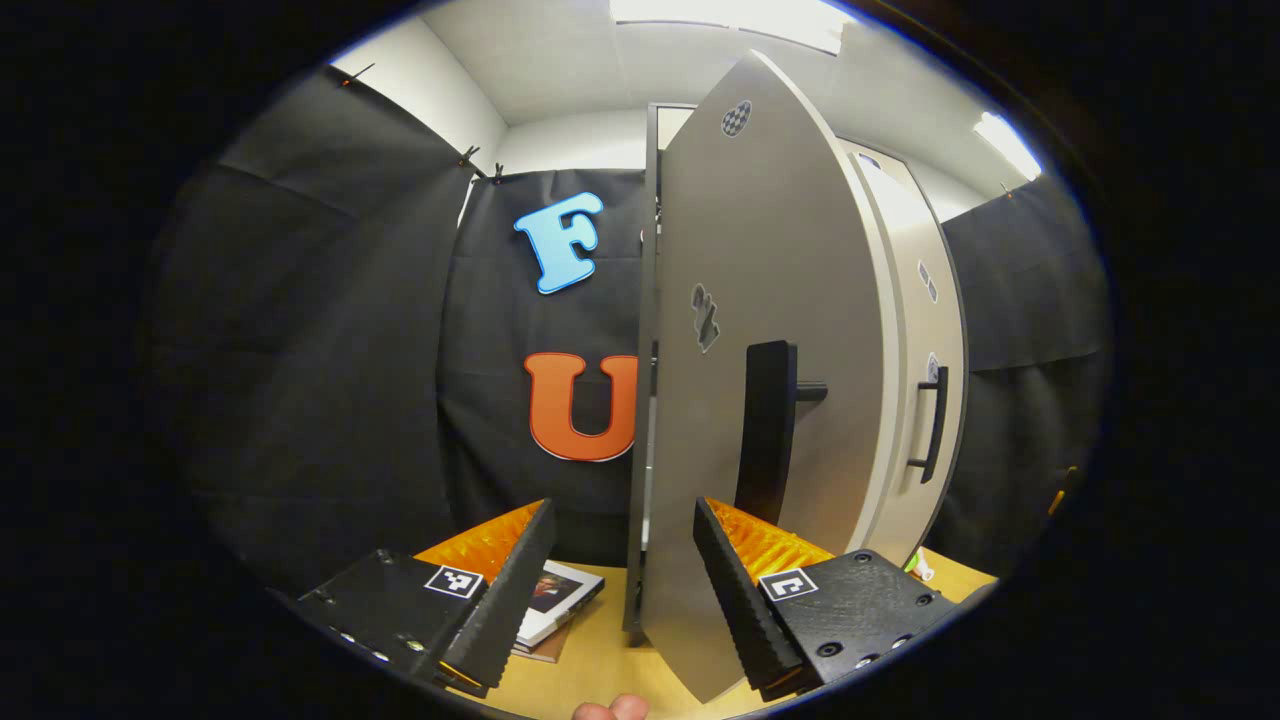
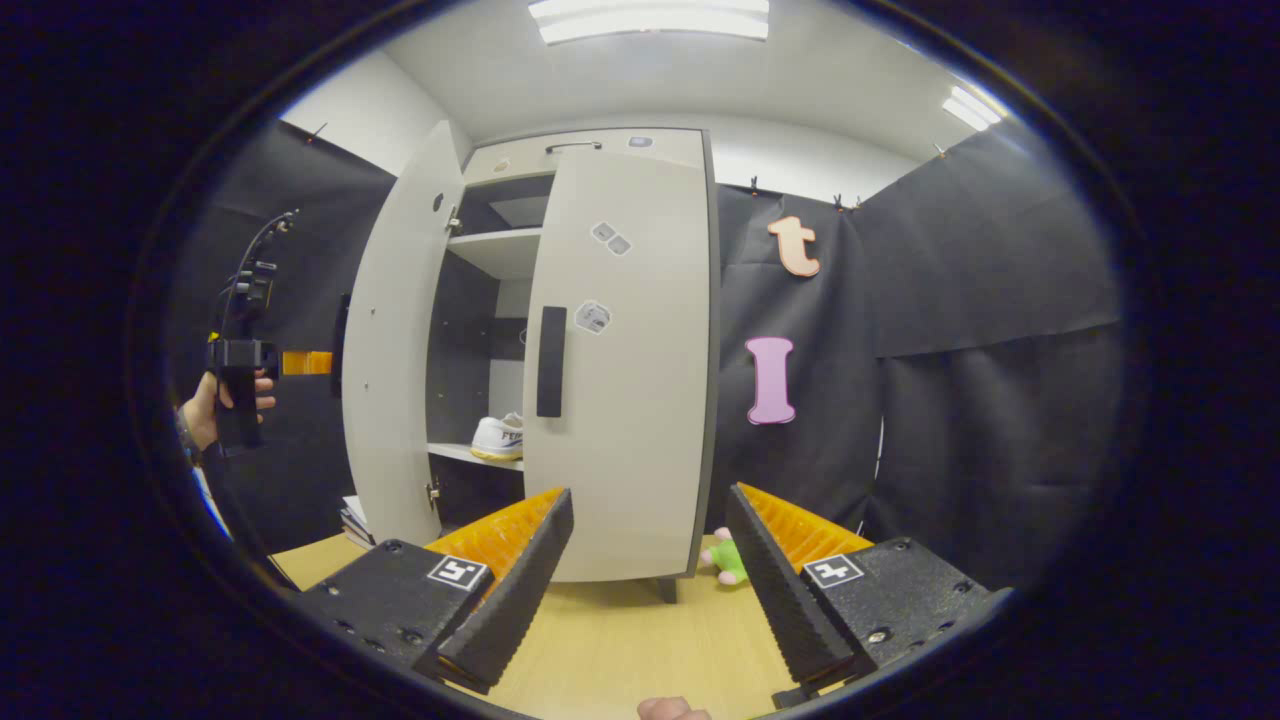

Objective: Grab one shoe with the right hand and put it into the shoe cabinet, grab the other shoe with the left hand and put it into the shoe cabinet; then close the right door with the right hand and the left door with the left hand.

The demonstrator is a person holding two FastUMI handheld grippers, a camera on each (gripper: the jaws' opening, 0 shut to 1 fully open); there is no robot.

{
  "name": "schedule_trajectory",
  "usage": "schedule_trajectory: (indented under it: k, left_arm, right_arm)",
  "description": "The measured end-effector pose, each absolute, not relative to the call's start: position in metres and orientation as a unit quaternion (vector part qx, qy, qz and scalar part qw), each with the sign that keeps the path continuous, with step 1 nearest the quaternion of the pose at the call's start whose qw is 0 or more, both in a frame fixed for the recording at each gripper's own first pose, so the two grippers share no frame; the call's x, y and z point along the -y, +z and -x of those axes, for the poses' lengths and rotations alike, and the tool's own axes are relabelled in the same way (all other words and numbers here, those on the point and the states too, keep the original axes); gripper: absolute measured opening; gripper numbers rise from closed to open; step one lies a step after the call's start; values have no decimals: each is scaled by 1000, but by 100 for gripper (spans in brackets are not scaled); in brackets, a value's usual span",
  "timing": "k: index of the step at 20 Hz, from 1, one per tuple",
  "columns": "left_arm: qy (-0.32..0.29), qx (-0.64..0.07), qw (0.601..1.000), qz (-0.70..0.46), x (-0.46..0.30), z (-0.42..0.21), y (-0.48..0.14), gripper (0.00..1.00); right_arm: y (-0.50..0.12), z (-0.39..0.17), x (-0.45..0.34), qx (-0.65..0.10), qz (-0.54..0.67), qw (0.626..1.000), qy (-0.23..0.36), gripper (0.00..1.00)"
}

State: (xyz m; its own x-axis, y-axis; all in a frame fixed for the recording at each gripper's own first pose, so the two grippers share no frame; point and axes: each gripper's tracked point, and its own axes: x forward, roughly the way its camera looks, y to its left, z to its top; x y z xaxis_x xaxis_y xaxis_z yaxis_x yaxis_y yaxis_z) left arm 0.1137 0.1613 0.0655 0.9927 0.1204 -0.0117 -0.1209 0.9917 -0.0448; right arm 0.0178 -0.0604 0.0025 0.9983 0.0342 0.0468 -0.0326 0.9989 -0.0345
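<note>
Left gripper [image 1: 622, 575]: fingers wide, straddling the left door's [image 1: 770, 400] edge, empty. Right gripper [image 2: 648, 565]: fingers wide, empty. One shoe [image 2: 499, 437] sits on the cabinet [image 2: 500, 260] shelf at 10 o'clock; its lettering is unreadable. Right door [image 2: 625, 400] shut.

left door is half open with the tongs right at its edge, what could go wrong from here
1. The left tongs stand open astride the left door edge, not on its handle; a push there may slip off the thin edge.
2. The shoe sits near the shelf front; if it sticks out, the closing door may catch it.
3. The right door looks shut; the left door could bang against it if swung hard.
</note>
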Motion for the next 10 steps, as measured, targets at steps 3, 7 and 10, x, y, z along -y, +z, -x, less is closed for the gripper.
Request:
schedule_trajectory:
  k: [3,7,10]
  left_arm:
    - [41,-2,999,29,-131,-132,66,85]
    - [16,9,1000,21,-91,-154,75,85]
    - [6,17,999,29,-63,-156,81,85]
  right_arm:
    - [2,-15,73,23,9,1000,7,100]
    - [1,-9,90,23,5,1000,-10,99]
    - [1,-5,99,25,8,1000,-17,99]
